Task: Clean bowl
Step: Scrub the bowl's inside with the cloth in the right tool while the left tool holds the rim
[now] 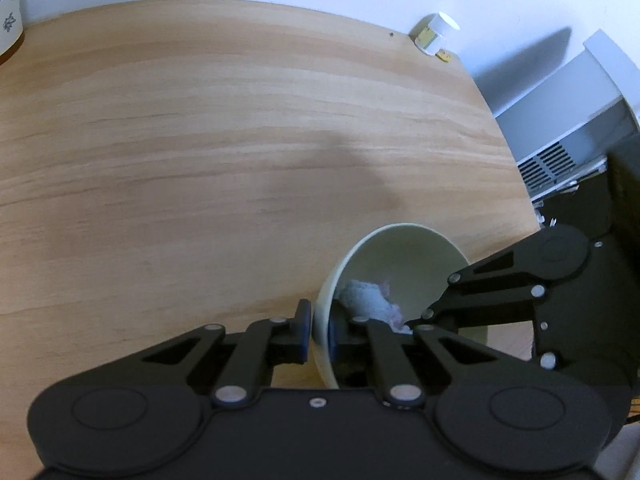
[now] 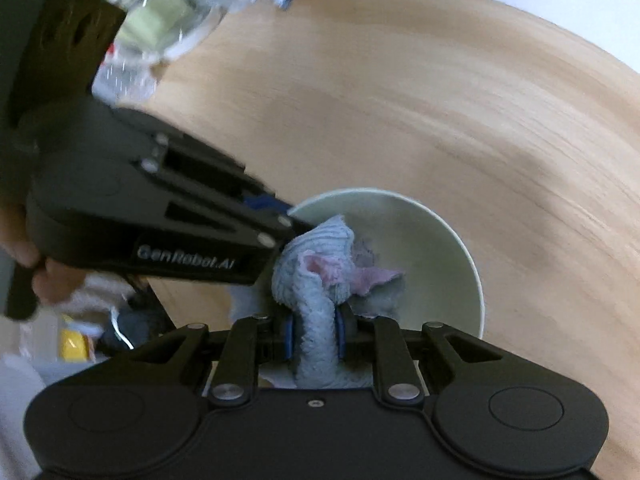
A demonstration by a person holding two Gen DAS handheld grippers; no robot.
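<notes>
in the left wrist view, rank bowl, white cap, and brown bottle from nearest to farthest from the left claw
1. Bowl: its rim is pinched in the left claw, low centre-right.
2. White cap: far right corner of the table, by the wall.
3. Brown bottle: far left corner, partly cut off by the frame, farthest.
</notes>
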